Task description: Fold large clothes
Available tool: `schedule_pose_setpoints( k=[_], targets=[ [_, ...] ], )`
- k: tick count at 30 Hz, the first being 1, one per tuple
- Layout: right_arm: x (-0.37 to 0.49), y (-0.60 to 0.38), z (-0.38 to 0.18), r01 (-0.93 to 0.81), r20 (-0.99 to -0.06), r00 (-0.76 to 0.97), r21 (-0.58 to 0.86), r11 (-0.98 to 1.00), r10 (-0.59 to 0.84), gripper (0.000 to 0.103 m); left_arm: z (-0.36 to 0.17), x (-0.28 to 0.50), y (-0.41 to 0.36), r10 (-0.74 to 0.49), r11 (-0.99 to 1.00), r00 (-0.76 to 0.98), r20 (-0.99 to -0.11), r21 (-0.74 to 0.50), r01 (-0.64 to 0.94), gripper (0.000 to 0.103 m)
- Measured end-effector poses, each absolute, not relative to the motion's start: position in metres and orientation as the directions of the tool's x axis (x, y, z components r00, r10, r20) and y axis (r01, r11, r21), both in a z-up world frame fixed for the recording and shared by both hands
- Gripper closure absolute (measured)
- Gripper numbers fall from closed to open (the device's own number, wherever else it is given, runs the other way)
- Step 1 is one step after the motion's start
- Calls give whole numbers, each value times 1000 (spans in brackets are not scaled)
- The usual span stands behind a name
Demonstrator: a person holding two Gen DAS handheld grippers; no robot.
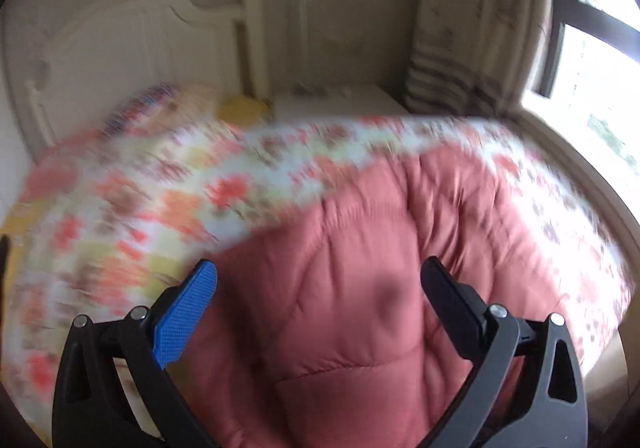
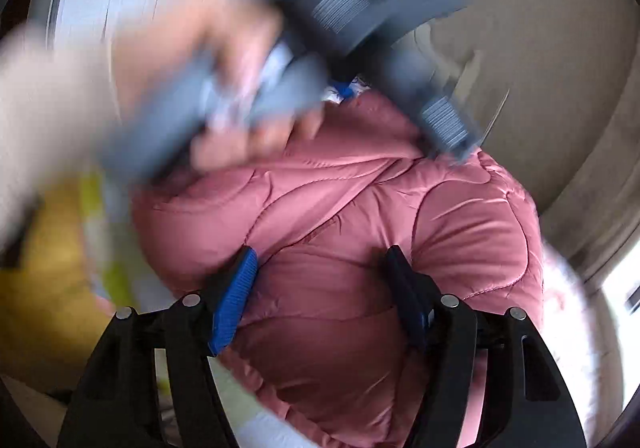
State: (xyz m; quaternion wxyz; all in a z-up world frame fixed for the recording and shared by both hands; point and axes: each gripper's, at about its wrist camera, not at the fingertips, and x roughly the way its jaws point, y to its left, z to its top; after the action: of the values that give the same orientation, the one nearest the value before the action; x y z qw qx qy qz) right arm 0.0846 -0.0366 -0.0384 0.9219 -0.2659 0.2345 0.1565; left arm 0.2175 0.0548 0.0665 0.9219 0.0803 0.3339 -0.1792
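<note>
My left gripper (image 1: 320, 272) stands released, its 2 jaws wide apart above the pink quilted jacket (image 1: 376, 288), nothing pinched between them; the blue pad (image 1: 184, 320) of the left-side finger faces inward. My right gripper (image 2: 318, 268) is likewise released, jaws parted over the same jacket, pads not pressing the fabric; whether the fingertips brush the padding I cannot tell.

The jacket lies bunched on the bed, puffed and creased along its stitched seams, nearest to both grippers. In the right wrist view my left hand (image 2: 224, 88) with its pale sleeve (image 2: 44, 104) crosses the upper left, blurred, gripping the grey body of the other gripper (image 2: 372, 20) over the jacket's far edge.

Under the jacket, a floral bedspread (image 1: 160, 184) in red, orange and white covers the bed, smeared by motion. Far left: a white headboard (image 1: 120, 60), a patterned pillow (image 1: 144, 108), a yellow object (image 1: 240, 108) just beside it. Far right: a striped curtain (image 1: 452, 48) and a window (image 1: 596, 60), bright.
</note>
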Motion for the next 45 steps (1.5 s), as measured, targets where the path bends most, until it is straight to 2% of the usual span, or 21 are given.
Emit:
schedule_pose_setpoints(
  k=[4, 6, 9, 11, 12, 15, 18, 20, 22, 23, 24, 26, 29, 35, 37, 39, 40, 41, 43, 45],
  targets=[
    [83, -38, -38, -407, -516, 843, -421, 810, 155, 40, 92, 206, 41, -256, 936, 745, -616, 34, 350, 2],
    [84, -40, -40, -396, -503, 851, -432, 810, 148, 40, 74, 210, 29, -222, 938, 736, -639, 65, 339, 2],
    [63, -31, -31, -399, -499, 853, -434, 808, 153, 40, 5, 232, 23, -161, 937, 697, -699, 114, 330, 2],
    [58, -28, -24, -464, -517, 829, -423, 778, 214, 40, -14, 245, 51, -295, 939, 643, -707, -93, 330, 2],
    [55, -32, -18, -495, -532, 811, -403, 770, 243, 41, -12, 248, 65, -317, 941, 636, -703, -152, 301, 2],
    [44, -65, 16, -483, -477, 823, -302, 822, 308, 41, -13, 247, 68, -302, 943, 650, -698, -118, 312, 2],
    [52, -108, 45, -382, -389, 874, -177, 907, 293, 41, -14, 246, 65, -289, 946, 659, -694, -99, 310, 2],
    [63, -131, 47, -332, -376, 884, -79, 940, 280, 41, -14, 245, 63, -280, 947, 667, -690, -87, 309, 2],
    [76, -137, 29, -324, -427, 860, -35, 945, 279, 42, -15, 245, 65, -282, 947, 667, -689, -88, 309, 2],
    [91, -132, 5, -341, -513, 815, -51, 939, 269, 42, -13, 244, 65, -294, 944, 666, -685, -97, 317, 2],
    [95, -125, -14, -344, -539, 806, -90, 935, 244, 41, -13, 244, 65, -293, 944, 667, -685, -95, 317, 2],
    [90, -120, -24, -333, -508, 834, -154, 930, 214, 41, -12, 242, 65, -277, 947, 676, -682, -76, 312, 2],
    [94, -121, 3, -368, -543, 806, -150, 918, 235, 41, -10, 240, 62, -252, 952, 689, -680, -46, 302, 2],
    [125, -144, 52, -275, -429, 883, -150, 950, 188, 41, -9, 238, 62, -252, 953, 694, -675, -47, 301, 2],
    [149, -151, 44, -257, -463, 870, -126, 958, 172, 42, -9, 238, 63, -253, 953, 694, -674, -48, 300, 2],
    [180, -154, 11, -287, -592, 786, -90, 954, 180, 45, -9, 237, 63, -246, 955, 696, -674, -45, 294, 2],
    [186, -154, -5, -299, -622, 761, -84, 951, 185, 45, -10, 238, 64, -247, 955, 694, -676, -48, 293, 2],
    [185, -158, -13, -300, -597, 775, -59, 952, 207, 45, -10, 237, 64, -250, 954, 692, -677, -52, 295, 2],
    [187, -163, -10, -298, -605, 763, -19, 954, 227, 45, -9, 236, 63, -247, 955, 696, -675, -47, 293, 2],
    [191, -160, 0, -316, -617, 759, -72, 946, 207, 45, -9, 236, 64, -244, 955, 698, -673, -44, 292, 2]
  ],
)
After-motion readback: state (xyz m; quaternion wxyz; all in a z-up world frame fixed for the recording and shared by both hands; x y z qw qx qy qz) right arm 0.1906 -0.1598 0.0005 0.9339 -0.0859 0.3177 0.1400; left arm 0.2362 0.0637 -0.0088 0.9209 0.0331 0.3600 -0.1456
